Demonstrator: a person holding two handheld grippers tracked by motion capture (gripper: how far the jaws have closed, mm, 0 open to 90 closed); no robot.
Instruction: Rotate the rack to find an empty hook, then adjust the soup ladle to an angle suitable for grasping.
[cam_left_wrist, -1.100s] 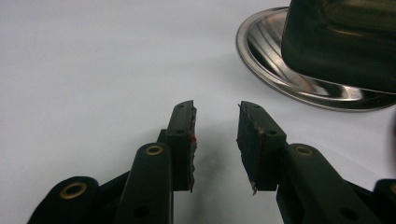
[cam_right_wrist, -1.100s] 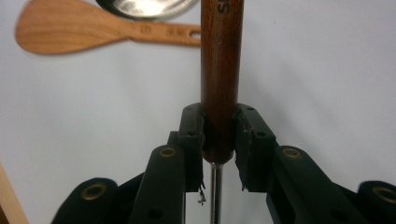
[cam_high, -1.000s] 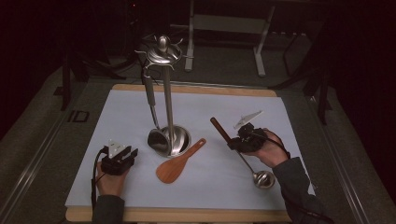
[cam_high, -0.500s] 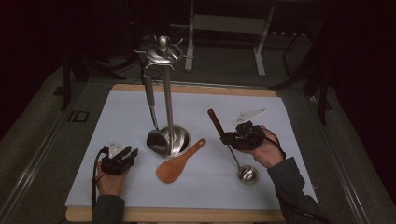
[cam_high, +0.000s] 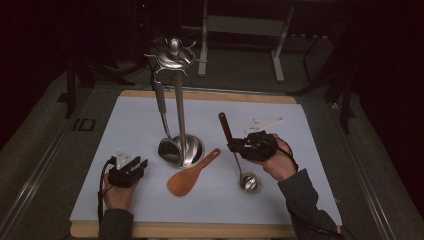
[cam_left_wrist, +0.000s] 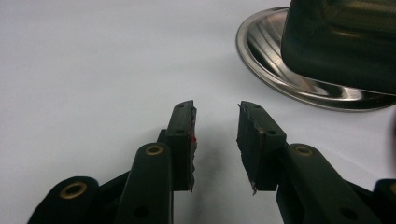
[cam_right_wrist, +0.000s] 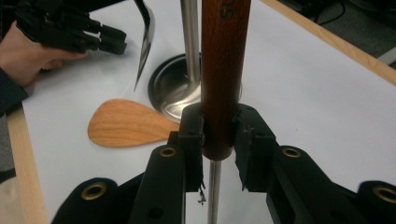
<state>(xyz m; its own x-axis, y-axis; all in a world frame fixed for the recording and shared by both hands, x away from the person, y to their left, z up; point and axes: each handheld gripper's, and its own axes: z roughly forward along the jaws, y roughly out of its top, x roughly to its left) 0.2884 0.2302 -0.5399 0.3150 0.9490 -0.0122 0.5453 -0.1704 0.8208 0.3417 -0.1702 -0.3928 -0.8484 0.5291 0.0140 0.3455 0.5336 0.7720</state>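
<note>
High view: right gripper (cam_high: 235, 146) clamps the brown wooden handle of a small ladle (cam_high: 248, 182), its bowl low over the white mat (cam_high: 310, 165) (touching or not, cannot tell), right of the utensil stand (cam_high: 180, 150) and wooden spatula (cam_high: 192, 174). Left gripper view: left gripper (cam_left_wrist: 216, 121) jaws apart, empty, near the stand's base. Right gripper view: pads (cam_right_wrist: 192, 135) squeeze the handle.

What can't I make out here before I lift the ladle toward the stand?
- Ladle bowl: right gripper view, cut off by the bottom edge below the right tongs.
- Stand hooks: high view, too small and dark to tell which are free.
- Hanging utensil: left gripper view, cut off by the top edge.
</note>
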